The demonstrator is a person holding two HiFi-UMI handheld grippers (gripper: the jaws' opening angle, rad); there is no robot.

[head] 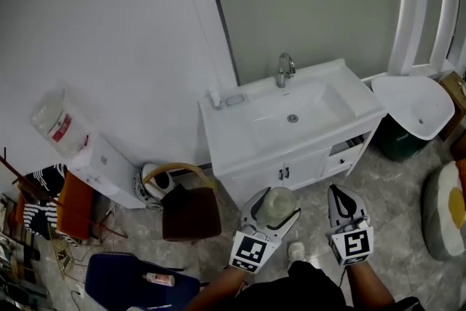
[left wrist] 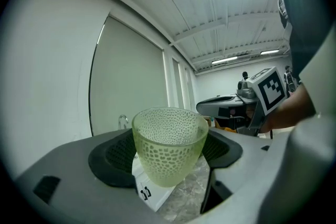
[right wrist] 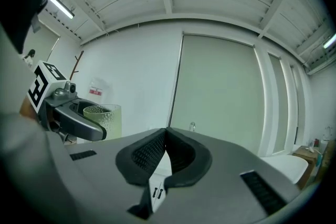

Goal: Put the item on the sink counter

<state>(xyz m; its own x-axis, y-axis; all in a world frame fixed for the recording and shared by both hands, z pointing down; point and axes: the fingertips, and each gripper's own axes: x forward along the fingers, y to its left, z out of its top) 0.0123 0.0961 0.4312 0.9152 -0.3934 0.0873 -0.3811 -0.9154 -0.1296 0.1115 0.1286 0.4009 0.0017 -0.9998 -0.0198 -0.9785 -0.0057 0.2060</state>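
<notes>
A pale green dimpled glass cup (left wrist: 168, 144) stands upright between the jaws of my left gripper (left wrist: 169, 153), which is shut on it. In the head view the left gripper (head: 274, 202) holds the cup (head: 279, 202) low in front of the white sink counter (head: 237, 138), apart from it. The counter has a faucet (head: 285, 69) and a basin. My right gripper (head: 342, 194) hangs beside it on the right, shut with nothing in it; its pads (right wrist: 157, 152) meet in the right gripper view, where the cup (right wrist: 103, 115) shows at left.
A soap dish (head: 234, 100) sits at the counter's back left. A brown stool (head: 191, 213) and a helmet (head: 154, 183) stand left of the cabinet. A water dispenser (head: 80, 146) is farther left, a white round tub (head: 415, 107) to the right, a blue chair (head: 138, 280) below.
</notes>
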